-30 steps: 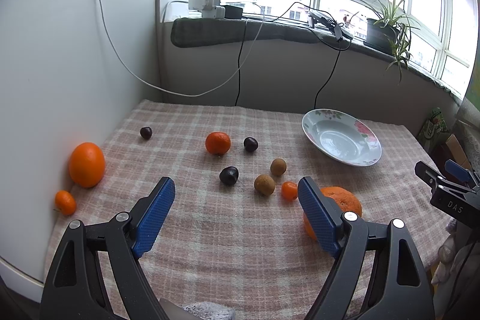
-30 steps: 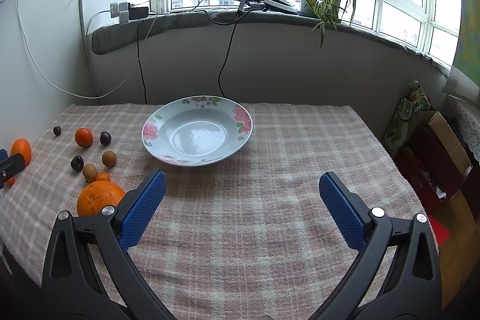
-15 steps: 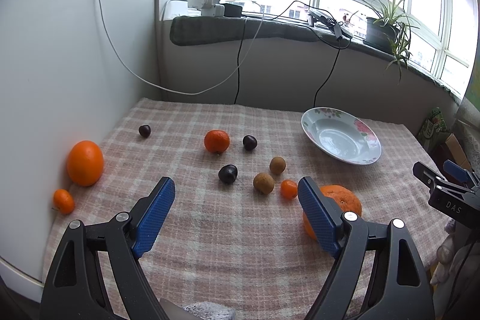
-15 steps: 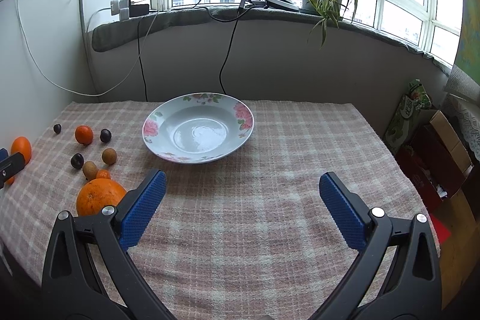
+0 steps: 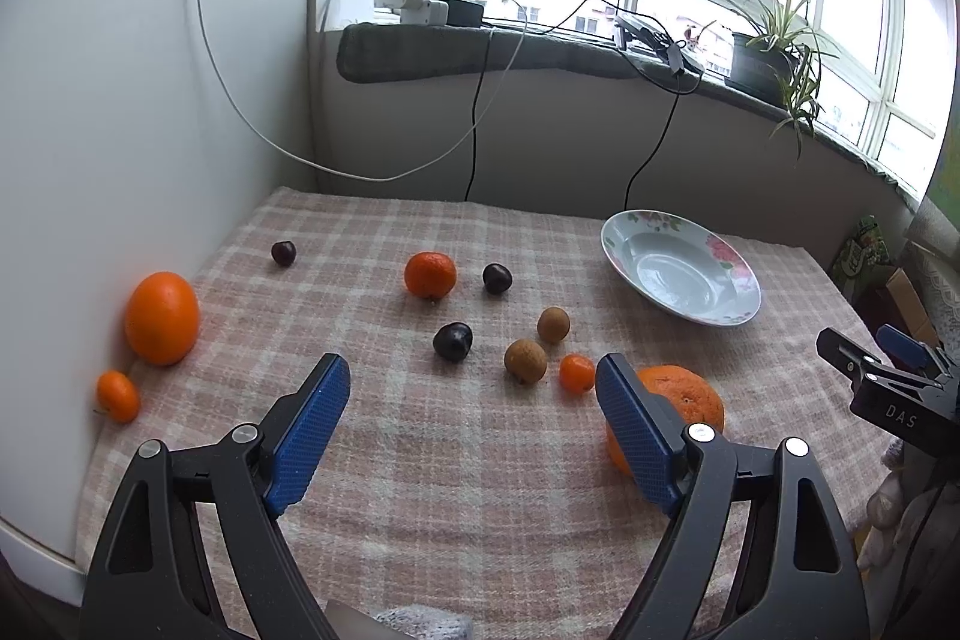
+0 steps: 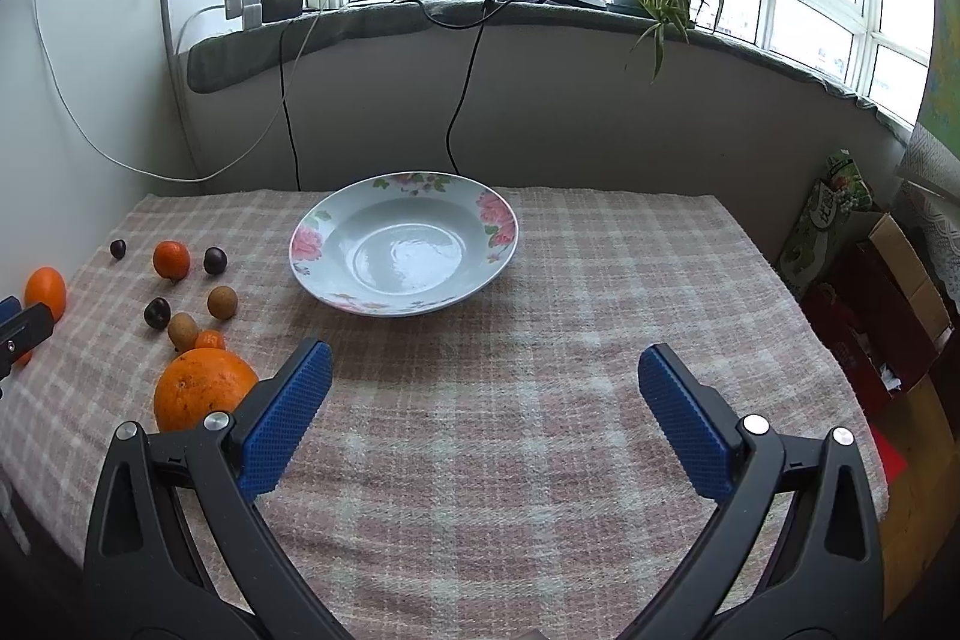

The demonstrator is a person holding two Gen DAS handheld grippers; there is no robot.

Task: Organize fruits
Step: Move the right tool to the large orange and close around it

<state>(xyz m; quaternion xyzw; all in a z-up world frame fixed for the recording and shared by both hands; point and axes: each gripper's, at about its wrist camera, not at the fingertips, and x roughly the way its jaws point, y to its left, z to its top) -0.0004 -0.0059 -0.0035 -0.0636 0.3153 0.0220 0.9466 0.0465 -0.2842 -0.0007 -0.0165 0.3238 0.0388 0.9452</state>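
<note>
So, the checked blanket (image 6: 540, 430) covers the whole table, with a white panel (image 5: 120, 100) standing along its left edge. Next biggest is the floral plate (image 6: 504, 226), sitting with nothing in it toward the back of the table, well apart from most of the fruit. Both tools are spread wide with nothing between the blue pads: the left gripper (image 5: 473, 424) hangs over the near-left part of the cloth, and the right gripper (image 6: 480, 406) hangs over bare cloth in front of the plate.

Fruit-wise, a big orange (image 5: 681, 397) sits just behind the left tool's right pad, and another orange (image 5: 161, 317) leans against the panel with a tiny mandarin (image 5: 118, 395) just beside it. A tangerine (image 5: 429, 274) sits mid-table near a dark plum (image 5: 497, 278). Closer in there's a second plum (image 5: 452, 340), two brown longans (image 5: 525, 360) (image 5: 552, 324) and a little kumquat (image 5: 577, 372). One more dark plum (image 5: 283, 252) sits alone at the back left.
</note>
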